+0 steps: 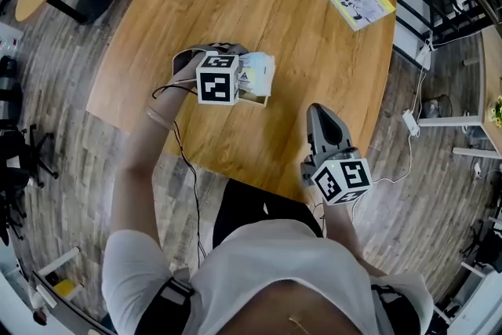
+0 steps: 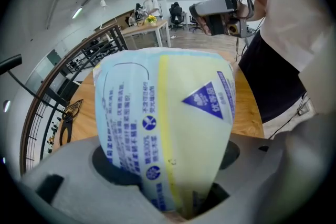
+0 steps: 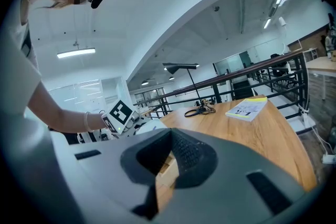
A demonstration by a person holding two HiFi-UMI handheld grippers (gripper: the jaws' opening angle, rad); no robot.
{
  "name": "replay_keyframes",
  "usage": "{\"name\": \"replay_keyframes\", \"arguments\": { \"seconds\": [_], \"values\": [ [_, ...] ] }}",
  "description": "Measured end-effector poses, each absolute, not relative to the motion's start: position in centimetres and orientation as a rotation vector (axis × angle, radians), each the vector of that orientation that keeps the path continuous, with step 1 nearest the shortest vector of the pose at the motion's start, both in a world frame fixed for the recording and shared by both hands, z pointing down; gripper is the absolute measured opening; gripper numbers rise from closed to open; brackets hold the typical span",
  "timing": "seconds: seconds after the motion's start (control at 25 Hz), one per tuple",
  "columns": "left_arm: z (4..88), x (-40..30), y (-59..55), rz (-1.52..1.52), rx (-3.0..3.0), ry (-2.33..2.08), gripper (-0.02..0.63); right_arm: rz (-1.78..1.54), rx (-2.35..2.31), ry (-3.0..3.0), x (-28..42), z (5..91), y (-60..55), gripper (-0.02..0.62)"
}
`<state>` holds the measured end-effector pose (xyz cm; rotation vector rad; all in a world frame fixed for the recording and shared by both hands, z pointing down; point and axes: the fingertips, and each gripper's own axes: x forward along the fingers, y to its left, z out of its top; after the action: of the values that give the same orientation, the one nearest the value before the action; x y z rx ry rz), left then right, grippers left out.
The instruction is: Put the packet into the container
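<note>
Left gripper [image 2: 170, 176] clamped on packet [image 2: 168, 123], just above container [image 1: 256, 98]; I'd lower straight, tuck corners inside walls, then release — my right gripper [image 1: 318, 114] closed, empty, well apart.

I hold the puffy packet [image 2: 168, 128], blue, white and yellow, right over the small brown container [image 1: 252, 98], maybe touching it.

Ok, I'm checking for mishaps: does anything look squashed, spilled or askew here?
Only the blue, yellow and white plastic packet: it bulges where the left gripper pinches it, over the small wooden box. Nothing spilled.
</note>
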<state>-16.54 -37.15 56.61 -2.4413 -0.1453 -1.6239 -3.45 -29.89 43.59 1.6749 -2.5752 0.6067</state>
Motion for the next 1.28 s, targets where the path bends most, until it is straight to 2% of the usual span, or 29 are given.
{"name": "replay_keyframes", "arguments": {
  "seconds": [0.64,1.08,1.28],
  "values": [
    [61.5,-18.9,-37.3,-1.874,-2.201,-0.256,0.336,0.609,1.717,-2.548,-2.3,44.0,-29.6,0.012],
    [60.8,-18.9,-36.6,-1.911,-2.253,-0.364,0.336,0.613,1.745,-2.526,-1.7,44.0,-29.7,0.012],
    [60.1,-19.0,-36.4,-1.935,-2.262,-0.415,0.363,0.613,1.759,-2.523,-1.5,44.1,-29.7,0.012]
  ]
}}
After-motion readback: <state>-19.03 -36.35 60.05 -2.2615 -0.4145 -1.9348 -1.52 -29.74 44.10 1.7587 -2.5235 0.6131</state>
